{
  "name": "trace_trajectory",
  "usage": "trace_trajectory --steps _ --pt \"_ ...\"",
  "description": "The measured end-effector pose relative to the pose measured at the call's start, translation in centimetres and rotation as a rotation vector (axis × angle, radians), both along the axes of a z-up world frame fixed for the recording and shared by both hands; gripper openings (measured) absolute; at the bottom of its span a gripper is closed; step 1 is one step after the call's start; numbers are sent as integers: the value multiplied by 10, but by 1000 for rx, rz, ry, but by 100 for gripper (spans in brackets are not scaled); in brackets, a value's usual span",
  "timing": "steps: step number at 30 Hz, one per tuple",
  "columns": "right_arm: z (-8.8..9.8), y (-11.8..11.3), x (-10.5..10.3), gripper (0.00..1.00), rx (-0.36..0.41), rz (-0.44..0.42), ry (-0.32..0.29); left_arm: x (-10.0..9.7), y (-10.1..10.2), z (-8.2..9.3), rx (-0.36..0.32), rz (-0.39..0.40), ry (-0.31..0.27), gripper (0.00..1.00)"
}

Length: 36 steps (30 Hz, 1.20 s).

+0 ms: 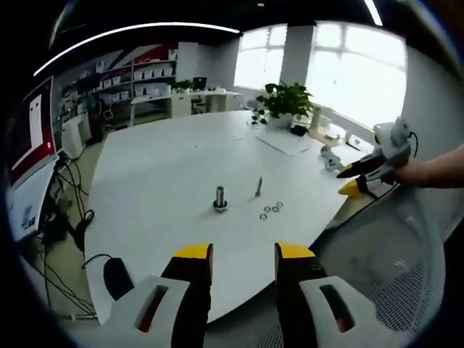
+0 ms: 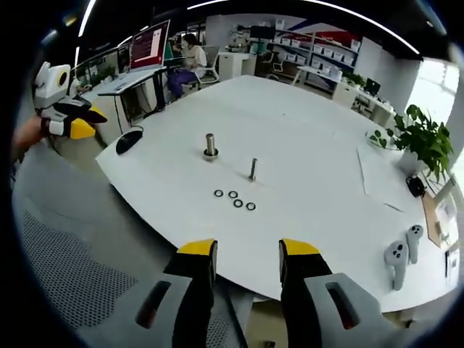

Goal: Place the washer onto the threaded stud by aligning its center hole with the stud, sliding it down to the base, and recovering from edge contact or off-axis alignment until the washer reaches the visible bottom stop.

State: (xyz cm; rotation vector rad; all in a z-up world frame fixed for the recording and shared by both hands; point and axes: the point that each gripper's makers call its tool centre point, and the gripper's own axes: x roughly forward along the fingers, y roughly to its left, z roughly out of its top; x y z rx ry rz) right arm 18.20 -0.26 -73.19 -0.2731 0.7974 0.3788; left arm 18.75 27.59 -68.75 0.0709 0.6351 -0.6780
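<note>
On the bench [image 2: 304, 145]: we see four washers [image 2: 235, 199] lying in a short row, bare surface around them, so any one can be picked without nudging its neighbours.
Stud: the thin threaded stud [image 2: 253, 169] stands upright just behind the row, close enough for a short carry.
Other post: a thicker post on a round base [image 2: 210, 146] stands near the stud, apart from it.
Left gripper [image 1: 243, 251]: we hold it back off the bench edge, fingers spread and empty.
Right gripper [image 2: 248, 249]: likewise back from the edge, fingers parted, nothing between them.
Task stage: we judge no washer is on the stud yet; picking comes first.
</note>
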Motion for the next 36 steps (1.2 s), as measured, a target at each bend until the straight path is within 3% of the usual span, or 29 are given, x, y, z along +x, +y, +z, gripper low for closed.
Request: trace_trajectory --steps 11,15,27,35,36 --pt "1 4 -1 37 6 4 4 -1 1 -1 -9 -5 8 33" --pt "4 4 1 37 44 -19 -1 0 2 0 -8 1 -1 33" --pt "-2 8 -1 38 56 -3 41 -1 0 -1 3 -12 1 33" --pt "-7 21 -1 39 57 77 99 -2 1 -3 22 -18 0 33" --pt "-8 20 2 39 27 104 98 -2 1 -4 23 -17 1 33"
